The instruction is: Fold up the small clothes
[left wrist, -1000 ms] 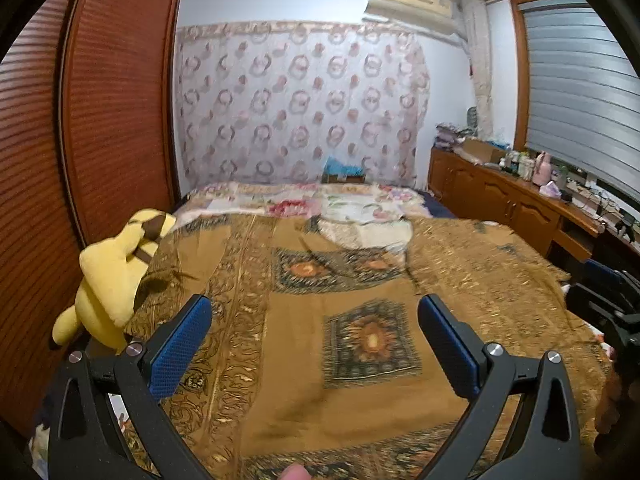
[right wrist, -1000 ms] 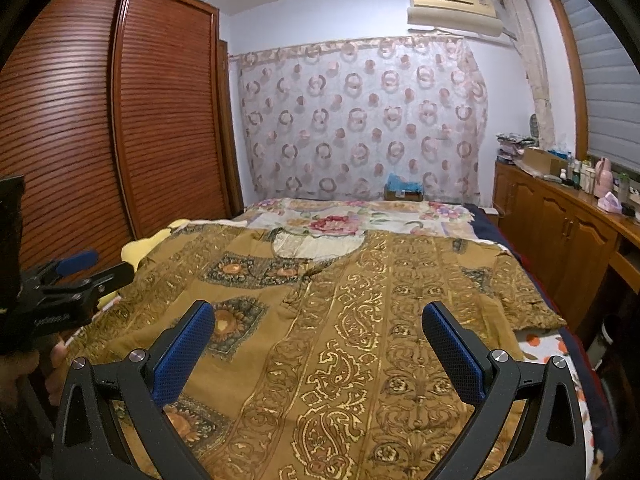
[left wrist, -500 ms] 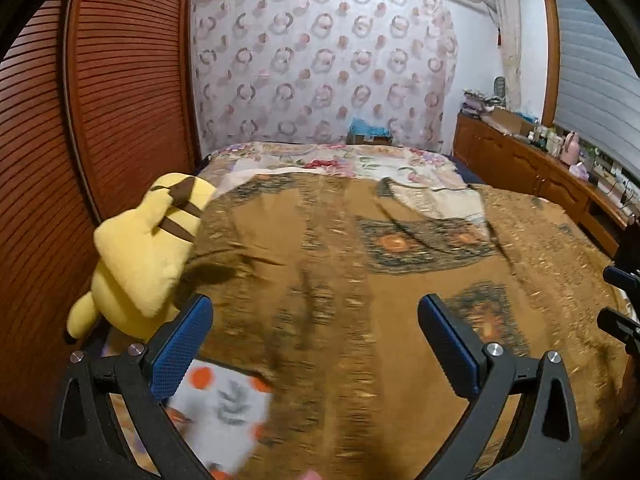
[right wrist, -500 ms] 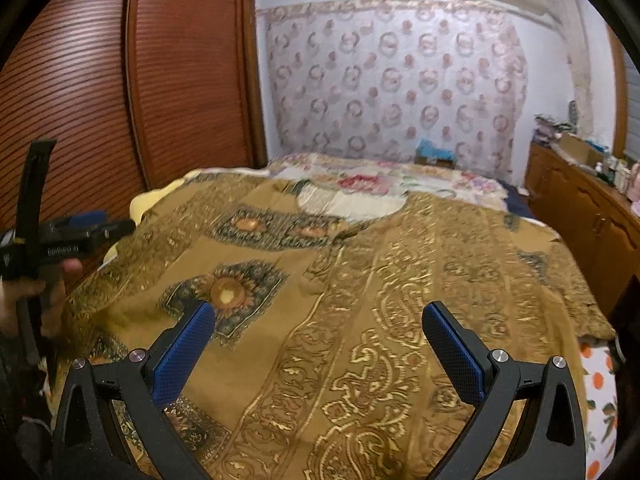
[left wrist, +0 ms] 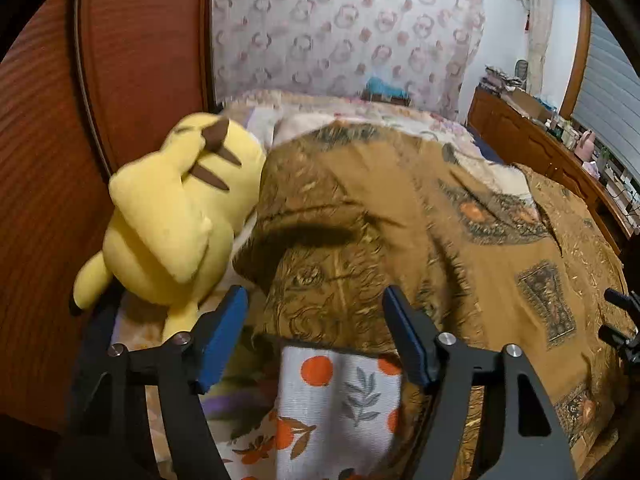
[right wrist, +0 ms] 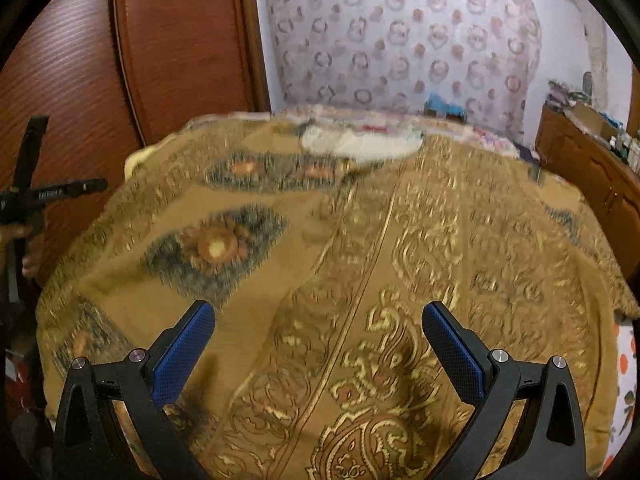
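A large brown and gold patterned garment point(left wrist: 420, 216) lies spread flat over the bed; it fills the right wrist view point(right wrist: 340, 264) too. My left gripper point(left wrist: 314, 330) is open and empty, low over the garment's near left corner, where the white orange-print bedsheet point(left wrist: 340, 396) shows under its edge. My right gripper point(right wrist: 318, 344) is open and empty, hovering above the garment's gold-embroidered part. The left gripper also shows at the left edge of the right wrist view point(right wrist: 60, 192).
A yellow plush toy point(left wrist: 172, 220) lies at the bed's left edge beside the garment. A brown slatted wardrobe point(left wrist: 120, 60) stands along the left. A wooden dresser point(left wrist: 552, 152) with clutter runs along the right. A patterned curtain point(right wrist: 400, 36) hangs behind the bed.
My left gripper moved left and down toward the garment's left corner, closer to the plush toy, and its jaws narrowed somewhat. My right gripper tilted down nearer the garment. Both stayed empty.
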### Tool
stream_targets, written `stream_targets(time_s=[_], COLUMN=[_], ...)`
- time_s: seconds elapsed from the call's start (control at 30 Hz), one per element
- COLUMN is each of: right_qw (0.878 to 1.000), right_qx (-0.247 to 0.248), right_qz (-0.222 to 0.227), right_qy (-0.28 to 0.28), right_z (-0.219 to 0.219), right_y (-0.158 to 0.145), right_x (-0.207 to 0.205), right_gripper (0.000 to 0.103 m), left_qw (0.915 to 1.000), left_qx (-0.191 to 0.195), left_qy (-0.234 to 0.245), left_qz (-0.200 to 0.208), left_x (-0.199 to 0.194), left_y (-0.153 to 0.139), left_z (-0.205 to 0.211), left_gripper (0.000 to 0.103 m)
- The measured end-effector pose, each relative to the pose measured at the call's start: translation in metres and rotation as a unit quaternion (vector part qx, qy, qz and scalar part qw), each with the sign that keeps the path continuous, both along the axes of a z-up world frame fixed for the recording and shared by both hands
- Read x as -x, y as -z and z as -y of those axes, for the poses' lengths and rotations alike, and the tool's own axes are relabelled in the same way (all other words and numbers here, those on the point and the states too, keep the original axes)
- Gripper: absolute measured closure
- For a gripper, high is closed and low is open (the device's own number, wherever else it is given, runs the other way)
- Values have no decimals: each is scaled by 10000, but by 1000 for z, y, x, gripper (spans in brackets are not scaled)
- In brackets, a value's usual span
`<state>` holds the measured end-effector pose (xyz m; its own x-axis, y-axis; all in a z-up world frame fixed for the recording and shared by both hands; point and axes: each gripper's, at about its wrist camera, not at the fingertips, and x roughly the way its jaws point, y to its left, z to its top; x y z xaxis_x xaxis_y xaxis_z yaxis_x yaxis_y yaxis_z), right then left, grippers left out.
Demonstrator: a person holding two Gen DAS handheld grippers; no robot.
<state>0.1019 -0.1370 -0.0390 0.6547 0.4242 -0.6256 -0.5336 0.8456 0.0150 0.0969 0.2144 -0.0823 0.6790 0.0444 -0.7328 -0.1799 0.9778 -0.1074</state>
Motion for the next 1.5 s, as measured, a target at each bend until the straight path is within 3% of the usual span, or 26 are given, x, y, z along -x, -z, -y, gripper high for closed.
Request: stream_targets(time_s=[0.1, 0.3, 0.4, 0.53, 0.73, 1.0, 1.17, 1.27, 1.37, 1.43, 1.5], right_qw=[9999, 9988, 9982, 9985, 9988, 9990, 9991, 9992, 9992, 9992, 9992], right_qx=[112, 344, 404, 379, 312, 251, 233, 211, 199, 202, 204], right_qz=[111, 358, 451, 405, 384, 357, 358, 350, 341, 340, 342], right_qy=[10, 27, 17, -6, -2, 6, 8, 11, 10, -3, -6], right_z=[-4, -13, -15, -16, -13, -9, -9, -8, -7, -8, -8], right_y=[-4, -4, 0, 2, 2, 1, 1, 1, 2, 2, 2], right_x=[6, 16, 13, 12, 9, 9, 9, 9, 8, 9, 9], right_gripper=[0, 0, 0, 0, 0, 0, 0, 0, 0, 0, 0], left_qw=[9995, 9980, 9974, 9992, 9986, 9897, 9861, 9846, 9847, 9865, 9883], left_qx=[240, 369, 488, 37, -500, -1171, -867, -784, -965, -1004, -1004], left_qy=[70, 146, 268, 211, 154, 529, 1089, 1226, 1058, 973, 883], left_qz=[-190, -491, -462, -352, 4, 626, 902, 970, 996, 849, 735], left_x=[-6, -19, -19, -9, -1, -4, -11, -18, -19, -18, -13], left_y=[13, 30, 29, 18, -13, -69, -94, -99, -101, -93, -82], left_z=[-2, -5, -6, -4, 7, 54, 83, 96, 99, 91, 77], left_gripper=[37, 37, 57, 89, 92, 92, 99, 99, 95, 61, 47])
